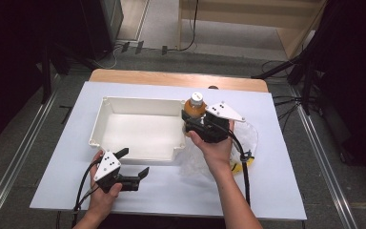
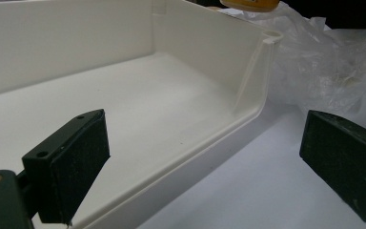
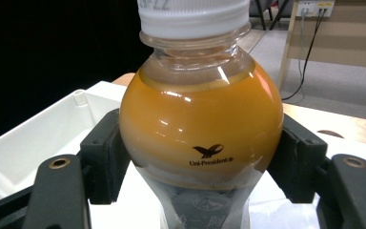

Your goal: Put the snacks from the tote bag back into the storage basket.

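Note:
An orange drink bottle (image 1: 195,106) with a white cap stands upright between the pads of my right gripper (image 1: 194,125), which is shut on its round body. It hangs over the right end of the white plastic bin (image 1: 106,102). In the right gripper view the bottle (image 3: 200,124) is pressed from both sides by my right gripper (image 3: 200,157), with the bin (image 3: 38,138) at the left. My left gripper (image 1: 134,162) is open at the bin's near edge. In the left gripper view my left gripper (image 2: 205,157) straddles the bin's rim (image 2: 248,119) without touching it.
A crumpled clear plastic bag (image 1: 248,133) lies right of the bin, with something yellow (image 1: 240,167) at its near end. The bag (image 2: 324,71) sits just beyond the bin's corner. The white table top (image 1: 276,191) ends in a wooden strip (image 1: 171,78) at the back.

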